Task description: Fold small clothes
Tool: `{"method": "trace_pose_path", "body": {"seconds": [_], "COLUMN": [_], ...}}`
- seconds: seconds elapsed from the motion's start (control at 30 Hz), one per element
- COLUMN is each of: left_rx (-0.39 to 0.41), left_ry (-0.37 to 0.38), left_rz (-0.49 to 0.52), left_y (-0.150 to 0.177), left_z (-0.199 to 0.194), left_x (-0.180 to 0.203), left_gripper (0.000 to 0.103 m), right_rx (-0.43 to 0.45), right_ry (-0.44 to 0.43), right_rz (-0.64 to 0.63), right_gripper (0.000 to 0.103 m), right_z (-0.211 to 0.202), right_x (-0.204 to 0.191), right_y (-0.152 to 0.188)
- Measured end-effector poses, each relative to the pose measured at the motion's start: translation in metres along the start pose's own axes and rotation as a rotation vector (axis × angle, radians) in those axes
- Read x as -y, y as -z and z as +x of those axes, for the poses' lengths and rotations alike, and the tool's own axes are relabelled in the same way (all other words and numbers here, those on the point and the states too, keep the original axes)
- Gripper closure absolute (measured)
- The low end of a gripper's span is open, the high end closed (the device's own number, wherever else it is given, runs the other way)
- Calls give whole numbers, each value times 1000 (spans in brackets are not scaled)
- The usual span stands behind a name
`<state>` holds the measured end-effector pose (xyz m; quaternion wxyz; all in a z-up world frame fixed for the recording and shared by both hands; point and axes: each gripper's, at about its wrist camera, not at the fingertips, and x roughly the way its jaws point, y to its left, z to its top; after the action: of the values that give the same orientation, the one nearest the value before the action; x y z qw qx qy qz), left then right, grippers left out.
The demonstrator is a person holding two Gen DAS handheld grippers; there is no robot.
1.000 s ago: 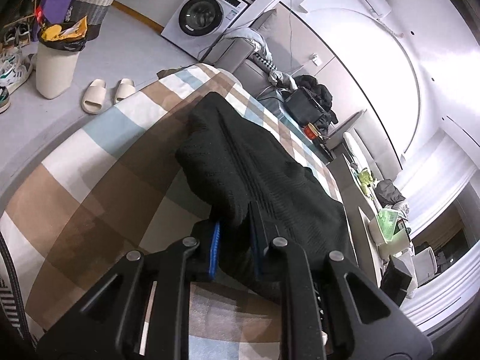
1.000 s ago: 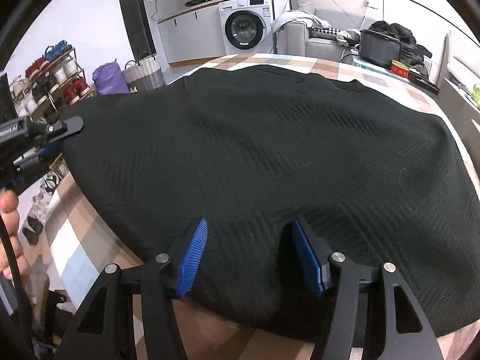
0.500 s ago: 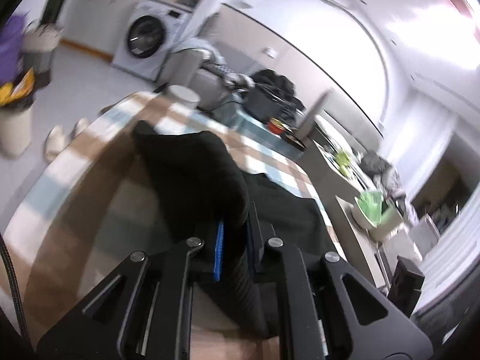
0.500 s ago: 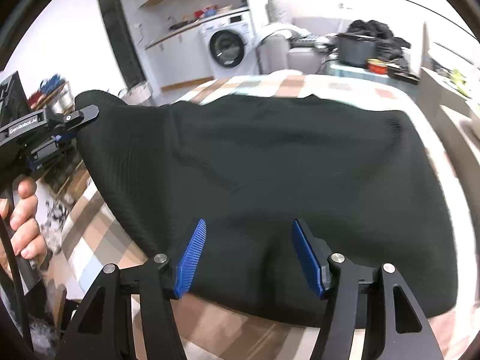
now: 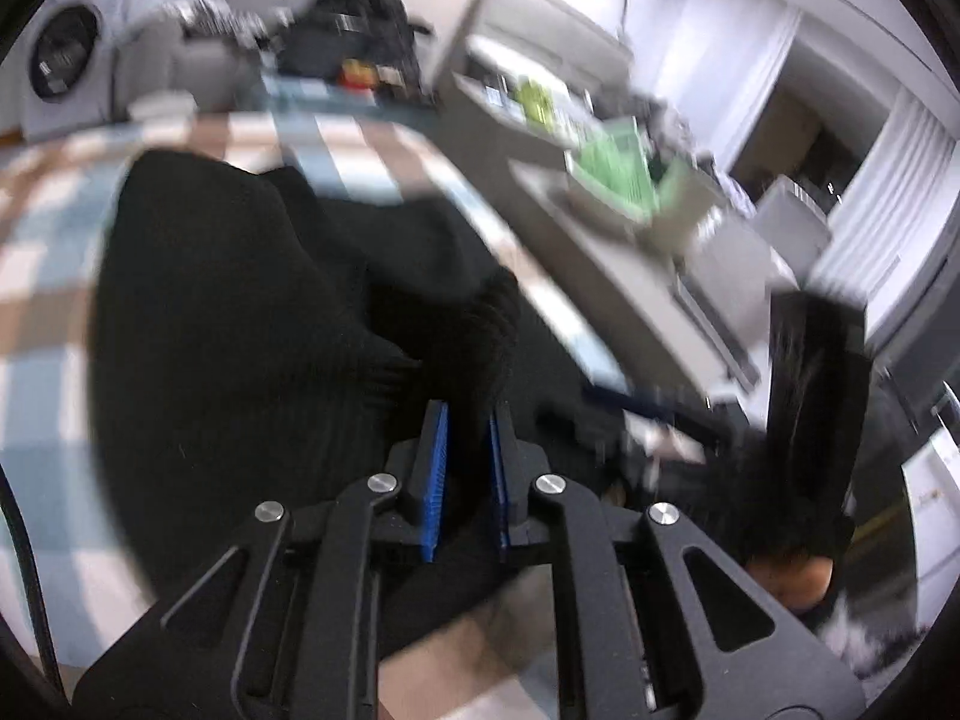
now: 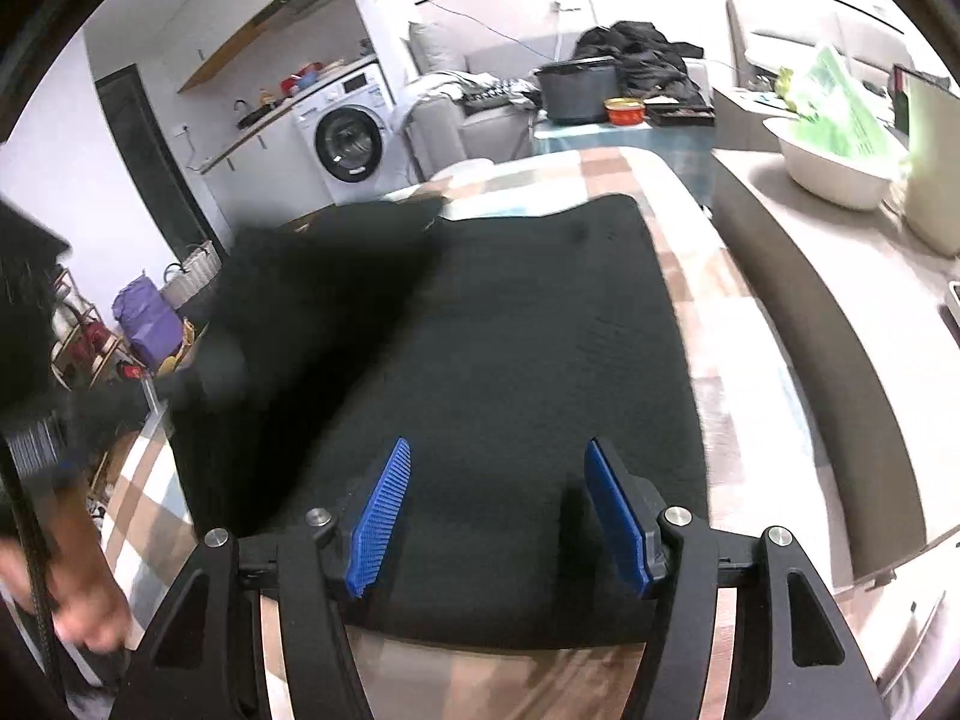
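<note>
The left gripper (image 5: 467, 420) pinches a bunched edge of a black knit garment (image 6: 510, 324) between its blue pads (image 5: 434, 468), jaws nearly closed on the cloth, which is lifted and doubled over the part lying below. The right gripper (image 6: 498, 474) hovers over the near end of the same garment with its jaws standing wide apart – nothing between them. The garment lies on a checked tablecloth (image 6: 708, 300) of brown, pale blue and white squares, its left side raised in a blurred fold. At the left edge of the right wrist view, a hand (image 6: 78, 594) shows. Behind stand a washing machine (image 6: 348, 138) and a white bowl (image 6: 834, 171).
</note>
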<state>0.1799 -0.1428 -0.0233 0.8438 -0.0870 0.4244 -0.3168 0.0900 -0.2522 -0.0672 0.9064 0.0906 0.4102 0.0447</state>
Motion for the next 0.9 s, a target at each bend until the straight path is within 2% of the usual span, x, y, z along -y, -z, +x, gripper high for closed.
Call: {"method": "trace_pose_path", "body": {"seconds": [0.07,0.2,0.33,0.4,0.5,0.63,0.8,0.9], "left_rx": [-19,3,44,53,48,12,-63,-62], "left_ry": [-4,-19,-81,-90,-99,-105,-128,-129], "left_rz": [0,-30,-75,-110,-117,-84,-34,-28], "left_y": [13,25,34,37,40,43,55,62], "left_z": [3,-13,-33,-41,-43,-28,-12,-16], "left_x": [-4,-20,-45,-67,-80,-78,-70,-71], "left_gripper": [86,76,66,66,66,65,64,64], "right_rx": [-7,-17,-14,-7,5,1,-1,-41], "right_ry": [-4,-38,-69,-64,-39,-127,-181,-254], "right_rz": [4,17,23,23,40,53,-52,-119], "right_gripper": [41,41,41,41,41,41,41,41], "right_z": [1,10,5,-3,-13,-13,2,16], "right_x": [3,-1,-3,0,9,5,-28,-46], "right_y": [0,-8,-10,-9,-9,-14,-28,-31]}}
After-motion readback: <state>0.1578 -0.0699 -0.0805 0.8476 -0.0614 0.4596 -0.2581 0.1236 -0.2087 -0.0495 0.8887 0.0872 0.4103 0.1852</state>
